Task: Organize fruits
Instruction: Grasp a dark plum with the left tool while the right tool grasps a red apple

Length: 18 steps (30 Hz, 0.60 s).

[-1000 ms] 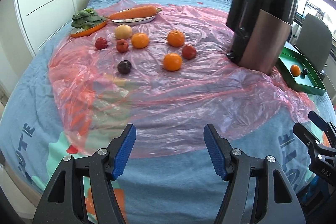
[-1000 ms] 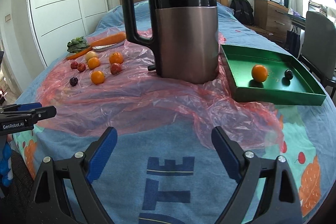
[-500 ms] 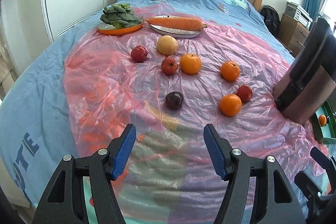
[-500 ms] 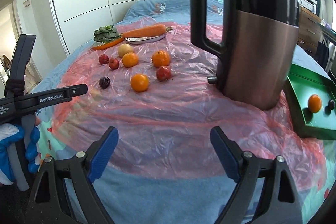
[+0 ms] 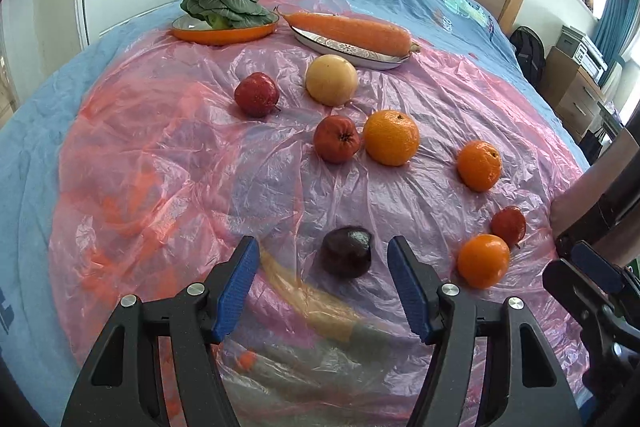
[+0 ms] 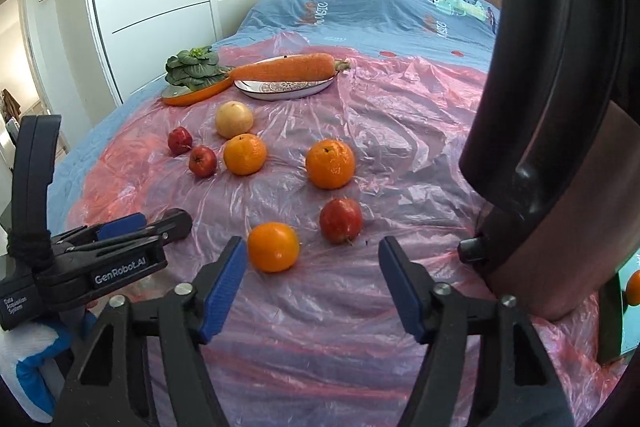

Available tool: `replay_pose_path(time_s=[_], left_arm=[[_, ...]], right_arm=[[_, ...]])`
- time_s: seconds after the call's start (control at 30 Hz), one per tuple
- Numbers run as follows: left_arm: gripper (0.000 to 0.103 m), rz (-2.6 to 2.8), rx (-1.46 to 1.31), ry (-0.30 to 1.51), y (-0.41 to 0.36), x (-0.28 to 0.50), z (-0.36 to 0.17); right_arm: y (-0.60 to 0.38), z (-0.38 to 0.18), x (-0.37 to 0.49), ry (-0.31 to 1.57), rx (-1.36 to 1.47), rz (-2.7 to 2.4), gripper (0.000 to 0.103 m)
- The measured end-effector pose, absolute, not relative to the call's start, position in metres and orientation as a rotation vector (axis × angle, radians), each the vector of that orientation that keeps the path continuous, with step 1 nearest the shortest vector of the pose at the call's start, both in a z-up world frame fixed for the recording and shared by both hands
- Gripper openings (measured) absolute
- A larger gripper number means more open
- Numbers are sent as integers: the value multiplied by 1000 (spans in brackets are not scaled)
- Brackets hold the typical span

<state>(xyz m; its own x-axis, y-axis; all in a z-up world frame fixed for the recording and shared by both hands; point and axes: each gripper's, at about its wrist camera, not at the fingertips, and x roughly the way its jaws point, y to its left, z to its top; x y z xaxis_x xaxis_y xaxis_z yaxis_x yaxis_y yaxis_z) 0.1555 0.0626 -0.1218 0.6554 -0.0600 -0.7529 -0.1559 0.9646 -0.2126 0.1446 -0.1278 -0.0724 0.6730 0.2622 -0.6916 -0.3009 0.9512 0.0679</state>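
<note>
While unsorted: four oranges (image 5: 391, 137), three apples (image 5: 256, 95).

The fruits (image 5: 390, 143) lie on the plastic sheet (image 5: 160, 155). At twelve o'clock, behind them, stand two plates (image 5: 352, 49). The kettle (image 6: 560, 155) stands at three o'clock.

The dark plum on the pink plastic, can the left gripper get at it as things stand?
Probably yes. The left gripper is open, the dark plum lies just ahead between its fingers, and nothing stands between them; the nearest orange sits apart.

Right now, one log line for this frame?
phase: approach | left gripper: open, plum ahead between fingers | right gripper: open, near orange | held: nothing
</note>
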Motion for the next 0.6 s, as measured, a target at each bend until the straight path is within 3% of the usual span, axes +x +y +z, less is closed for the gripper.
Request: replay_pose_path(time_s=[0.2,0.6], left_arm=[[58,37,-256,849,65,162,-123],[52,-18,-255,862,66,166,-127]], right_arm=[[-126,-87,167,808,-30,252,75],[-122,-103,194,854,-38,199,72]])
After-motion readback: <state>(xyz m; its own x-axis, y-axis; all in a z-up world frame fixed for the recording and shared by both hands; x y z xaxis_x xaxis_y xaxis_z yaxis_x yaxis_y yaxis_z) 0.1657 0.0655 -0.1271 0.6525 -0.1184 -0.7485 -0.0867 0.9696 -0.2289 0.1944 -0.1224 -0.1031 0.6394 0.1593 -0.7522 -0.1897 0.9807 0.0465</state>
